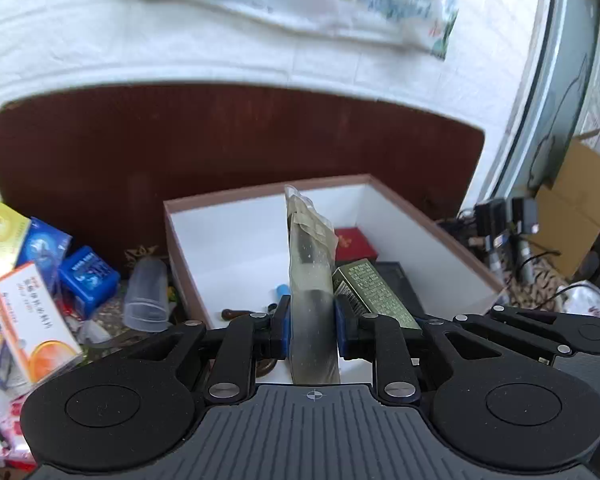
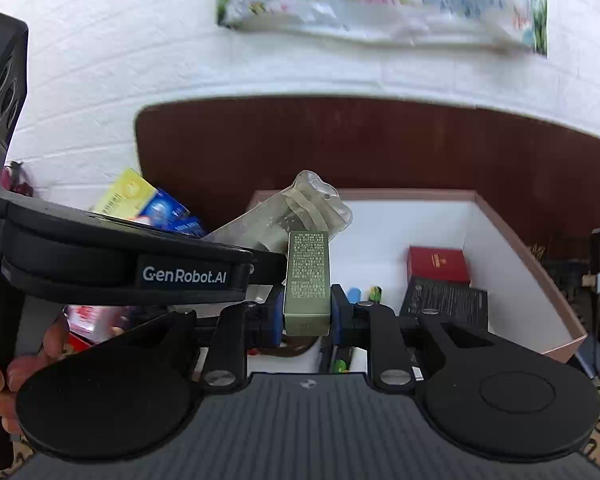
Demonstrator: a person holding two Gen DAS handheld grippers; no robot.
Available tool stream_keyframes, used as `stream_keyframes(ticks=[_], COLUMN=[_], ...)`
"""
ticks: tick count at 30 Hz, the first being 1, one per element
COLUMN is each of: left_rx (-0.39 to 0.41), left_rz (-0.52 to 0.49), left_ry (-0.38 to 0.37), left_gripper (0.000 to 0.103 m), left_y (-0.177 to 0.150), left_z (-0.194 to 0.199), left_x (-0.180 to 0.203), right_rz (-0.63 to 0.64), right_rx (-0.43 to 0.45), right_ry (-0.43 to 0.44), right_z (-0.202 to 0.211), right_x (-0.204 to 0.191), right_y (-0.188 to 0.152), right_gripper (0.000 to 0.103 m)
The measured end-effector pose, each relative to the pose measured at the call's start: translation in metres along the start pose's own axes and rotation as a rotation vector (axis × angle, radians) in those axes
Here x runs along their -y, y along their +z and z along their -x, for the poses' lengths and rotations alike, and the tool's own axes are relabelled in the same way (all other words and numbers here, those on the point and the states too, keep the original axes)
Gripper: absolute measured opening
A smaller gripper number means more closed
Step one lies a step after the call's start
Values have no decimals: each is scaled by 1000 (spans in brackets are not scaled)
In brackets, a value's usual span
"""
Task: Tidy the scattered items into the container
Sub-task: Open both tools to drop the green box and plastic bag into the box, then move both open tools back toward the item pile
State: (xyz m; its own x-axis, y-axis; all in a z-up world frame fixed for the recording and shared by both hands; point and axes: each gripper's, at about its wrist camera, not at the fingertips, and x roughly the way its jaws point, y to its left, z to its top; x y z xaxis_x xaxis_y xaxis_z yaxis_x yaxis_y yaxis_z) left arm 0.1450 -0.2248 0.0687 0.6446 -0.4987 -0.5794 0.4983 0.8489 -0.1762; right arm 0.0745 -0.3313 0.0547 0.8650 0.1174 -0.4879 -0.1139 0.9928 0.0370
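My left gripper (image 1: 312, 326) is shut on a long clear plastic sleeve (image 1: 310, 264) with a dark object inside, held upright over the open cardboard box (image 1: 228, 240). My right gripper (image 2: 306, 316) is shut on a slim olive-green carton (image 2: 307, 280), also above the box (image 2: 516, 264). In the right wrist view the left gripper's body reaches in from the left, with the sleeve (image 2: 292, 210) just behind the carton. The carton (image 1: 370, 292) shows beside the sleeve in the left wrist view. A red box (image 2: 438, 264), a black box (image 2: 446, 298) and small items lie inside.
Scattered to the left of the box are a blue packet (image 1: 88, 280), an orange-and-white carton (image 1: 34, 324), a yellow carton (image 1: 0, 232) and a clear plastic cup (image 1: 148, 292). A brown headboard (image 1: 236, 140) and a white wall stand behind. Cables and a cardboard piece (image 1: 576, 208) lie on the right.
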Motion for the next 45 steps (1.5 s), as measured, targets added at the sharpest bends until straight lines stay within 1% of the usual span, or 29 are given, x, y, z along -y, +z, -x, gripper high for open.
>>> stream_keyframes(ticks=[1, 2, 3, 4, 5, 6, 7, 9, 10, 13, 18, 25, 32, 36, 39, 42, 45], left_rx=[-11, -21, -26, -16, 0, 21, 61, 99, 98, 59, 43, 44, 59, 69, 94, 110, 97], left_rz=[8, 20, 32, 45, 48, 43, 25, -10, -16, 16, 78, 61, 44, 40, 54, 81, 134], left_ry=[0, 0, 6, 42, 73, 91, 87, 74, 78, 98, 98, 88, 79, 80, 87, 117, 129], left_gripper=[19, 42, 49, 61, 91, 103, 103, 103, 103, 103, 103, 103, 103, 103, 103, 103, 103], left_y=[1, 1, 1, 0, 2, 1, -2, -3, -2, -2, -6, -11, -19, -30, -46, -69, -93], left_z=[-6, -13, -17, -20, -20, -19, -16, -12, -12, -18, -14, 0, 27, 50, 74, 97, 114], left_x=[-3, -5, -7, -7, -9, -9, -9, -10, -11, -18, -29, -27, -26, -30, -36, -47, -65], right_rz=[-7, -14, -17, -13, -7, -2, -1, 7, 5, -10, -5, 10, 58, 72, 82, 83, 92], right_rx=[-6, -10, -8, -7, -11, -5, 14, 35, 29, 25, 15, 20, 35, 43, 37, 21, -20], right_ry=[1, 3, 7, 6, -9, -29, -46, -53, -52, -56, -53, -49, -28, 7, 51, 108, 183], right_z=[-6, -11, -15, -19, -23, -23, -23, -21, -21, -20, -16, -10, 6, 18, 25, 30, 32], right_x=[3, 6, 8, 10, 11, 11, 12, 13, 14, 15, 12, 2, -23, -43, -62, -84, -111], right_y=[-1, -3, -4, -5, -5, -6, -8, -10, -10, -12, -14, -9, -5, -6, -12, -24, -39], right_gripper=[26, 26, 26, 33, 62, 77, 87, 86, 87, 97, 100, 102, 102, 103, 103, 103, 103])
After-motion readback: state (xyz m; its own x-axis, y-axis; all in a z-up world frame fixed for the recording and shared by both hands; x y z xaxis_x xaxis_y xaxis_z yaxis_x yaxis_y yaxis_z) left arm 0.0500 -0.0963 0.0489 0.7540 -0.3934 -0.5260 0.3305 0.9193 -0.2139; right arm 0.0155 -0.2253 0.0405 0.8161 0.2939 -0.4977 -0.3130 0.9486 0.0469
